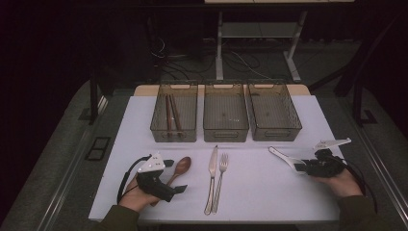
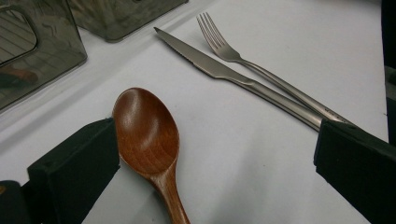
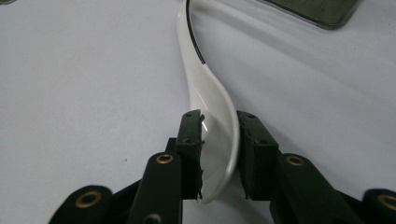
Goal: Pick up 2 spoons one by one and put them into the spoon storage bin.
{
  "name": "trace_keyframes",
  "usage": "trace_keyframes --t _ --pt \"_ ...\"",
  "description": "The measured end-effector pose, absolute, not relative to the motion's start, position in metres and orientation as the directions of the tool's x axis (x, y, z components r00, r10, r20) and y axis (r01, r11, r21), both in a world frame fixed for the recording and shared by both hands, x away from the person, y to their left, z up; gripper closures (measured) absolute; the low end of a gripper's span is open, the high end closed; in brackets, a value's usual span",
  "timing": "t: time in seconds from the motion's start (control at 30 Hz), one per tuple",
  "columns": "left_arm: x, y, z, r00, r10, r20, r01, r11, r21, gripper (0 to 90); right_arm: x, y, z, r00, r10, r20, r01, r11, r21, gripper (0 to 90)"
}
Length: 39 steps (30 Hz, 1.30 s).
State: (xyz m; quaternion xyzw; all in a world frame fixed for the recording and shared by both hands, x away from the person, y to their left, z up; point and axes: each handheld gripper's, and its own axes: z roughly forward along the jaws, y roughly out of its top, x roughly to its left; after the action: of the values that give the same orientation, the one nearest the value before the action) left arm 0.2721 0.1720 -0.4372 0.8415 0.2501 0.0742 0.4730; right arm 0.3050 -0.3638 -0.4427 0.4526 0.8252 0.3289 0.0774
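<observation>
Right gripper view: right gripper (image 3: pixel 219 154) has its jaws pinched on the handle end of the white spoon (image 3: pixel 205 93), which lies on the white table (image 1: pixel 269 192) at the near right, probably gripped low to lift it toward a bin. Left gripper (image 2: pixel 210 177) stands wide open around the wooden spoon (image 2: pixel 147 130), one jaw just beside the bowl, not clamped, likely lined up for a grab. Knife (image 1: pixel 212 178) and fork (image 1: pixel 221 180) lie side by side between the hands. Count: three clear bins (image 1: pixel 226 132) in a row at the back, two chopsticks (image 1: pixel 172 114) in the left one, two spoons, one knife, one fork.
</observation>
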Motion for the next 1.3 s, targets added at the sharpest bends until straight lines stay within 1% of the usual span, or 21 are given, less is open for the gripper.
trace_keyframes --t 0.07,0.27,0.37,0.47,0.73,1.03,1.3 --pt "0.272 0.172 -0.437 0.865 0.490 -0.112 0.350 -0.428 0.833 0.0 0.304 -0.365 -0.442 -0.577 0.798 0.173 0.696 0.370 0.615 77.2" --pt "0.273 0.172 -0.438 0.864 0.490 -0.117 0.355 -0.426 0.832 0.0 0.304 -0.364 -0.441 -0.578 0.797 0.176 0.692 0.364 0.624 80.8" --pt "0.271 0.172 -0.436 0.867 0.486 -0.113 0.348 -0.426 0.835 0.0 0.303 -0.362 -0.440 -0.574 0.805 0.153 0.683 0.367 0.631 81.9" --pt "0.272 0.172 -0.436 0.867 0.486 -0.109 0.347 -0.432 0.832 0.0 0.302 -0.358 -0.438 -0.574 0.808 0.131 0.678 0.379 0.630 82.0" --pt "0.272 0.172 -0.437 0.867 0.485 -0.113 0.346 -0.424 0.837 0.0 0.302 -0.359 -0.437 -0.569 0.813 0.121 0.675 0.377 0.635 82.1" --pt "0.272 0.172 -0.436 0.868 0.484 -0.115 0.348 -0.425 0.836 0.0 0.301 -0.359 -0.429 -0.567 0.814 0.124 0.654 0.353 0.670 82.0" --pt "0.272 0.172 -0.437 0.866 0.486 -0.115 0.349 -0.424 0.836 0.0 0.299 -0.354 -0.421 -0.584 0.803 0.123 0.628 0.350 0.695 82.0"
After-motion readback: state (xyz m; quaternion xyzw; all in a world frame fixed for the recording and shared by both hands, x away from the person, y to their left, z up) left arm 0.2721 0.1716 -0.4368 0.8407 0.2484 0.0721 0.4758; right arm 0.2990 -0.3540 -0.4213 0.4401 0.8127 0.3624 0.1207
